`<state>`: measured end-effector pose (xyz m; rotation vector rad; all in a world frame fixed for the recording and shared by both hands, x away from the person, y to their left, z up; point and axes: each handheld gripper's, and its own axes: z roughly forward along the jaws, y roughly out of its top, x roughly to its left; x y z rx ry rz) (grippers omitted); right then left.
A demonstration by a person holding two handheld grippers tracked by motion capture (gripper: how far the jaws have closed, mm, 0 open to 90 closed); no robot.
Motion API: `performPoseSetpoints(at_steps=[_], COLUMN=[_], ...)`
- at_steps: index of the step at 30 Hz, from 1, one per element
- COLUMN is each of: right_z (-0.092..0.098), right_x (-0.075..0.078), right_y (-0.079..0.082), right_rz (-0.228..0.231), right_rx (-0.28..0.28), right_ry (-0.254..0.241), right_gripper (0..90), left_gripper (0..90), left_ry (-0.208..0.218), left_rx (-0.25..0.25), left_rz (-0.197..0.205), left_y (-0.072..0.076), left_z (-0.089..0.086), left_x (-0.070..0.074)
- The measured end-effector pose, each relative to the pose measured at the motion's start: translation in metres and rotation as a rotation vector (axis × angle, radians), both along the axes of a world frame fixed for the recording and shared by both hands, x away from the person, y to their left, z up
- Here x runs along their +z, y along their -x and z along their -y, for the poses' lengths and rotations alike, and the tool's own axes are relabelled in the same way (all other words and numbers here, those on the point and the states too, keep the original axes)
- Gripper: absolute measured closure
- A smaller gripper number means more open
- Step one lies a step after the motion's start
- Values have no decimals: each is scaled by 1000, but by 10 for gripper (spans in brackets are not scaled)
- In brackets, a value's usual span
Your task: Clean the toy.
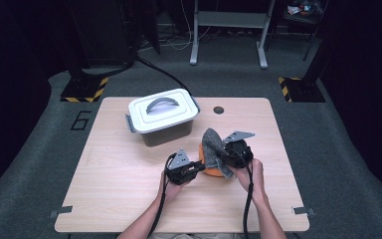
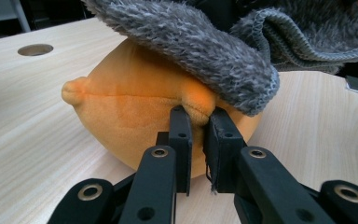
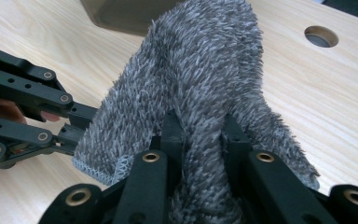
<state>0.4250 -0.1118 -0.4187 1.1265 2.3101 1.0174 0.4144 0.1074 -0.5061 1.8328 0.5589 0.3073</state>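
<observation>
At the middle of the table point(image 1: 129, 199), slightly right of centre, an orange plush toy point(image 2: 135, 121) rests on the wood with a grey fuzzy cloth point(image 3: 191, 88) draped over its top and right side. The left gripper point(image 2: 198, 122) is clamped on a small raised nub at the toy's seam, jaws nearly together with orange fabric pinched between them. In my judgement this grip steadies the toy so it cannot slide or lift with the cloth. The right gripper point(image 3: 200, 135) is closed on a bunched fold of the cloth, which rises in a peak from between its jaws; the hold suggests the cloth is being drawn up and off the toy, or arranged over it. I cannot tell which.

The two grippers sit close together, the left gripper's linkage just beside the cloth's hemmed edge in the right gripper view.

Far left of the toy stands a lidded storage box point(image 1: 163, 115), near but apart from it. A round hole point(image 1: 219, 109) in the tabletop lies beyond the toy. Open wood extends right, left and near, giving ample room to carry the cloth clear; the table's right edge is well apart.
</observation>
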Motion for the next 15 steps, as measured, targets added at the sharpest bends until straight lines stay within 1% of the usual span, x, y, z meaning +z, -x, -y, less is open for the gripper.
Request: performPoseSetpoints(at_steps=[2,3,5,7,8,9,10,11,15], right_z=[-1,0,3,4,6,8,9,12,22], right_x=[1,1,1,1,1,1,1,1,0], right_y=[1,0,-1,-1,-1,-2,-1,-2,-4], right_rz=[1,6,4,1,2,8,-1,3,1], right_rx=[-9,-4,-10,-15,-21,-23,-45,-41,-75], right_ry=[9,15,13,13,14,23,20,31,40], right_gripper=[760,760,759,759,759,759,759,759,758], left_gripper=[813,813,814,814,815,815,815,814,815], left_ry=[-1,9,14,11,19,17,19,18,21], left_rx=[-7,-6,-9,-15,-11,-15,-11,-12,-16], left_rz=[9,12,6,11,2,5,5,5,1], left_y=[0,0,0,0,0,0,0,0,0], left_z=[0,-1,-1,-2,-1,-2,-2,-2,-3], left_x=[0,-1,-1,-2,-3,-3,-4,-4,-4])
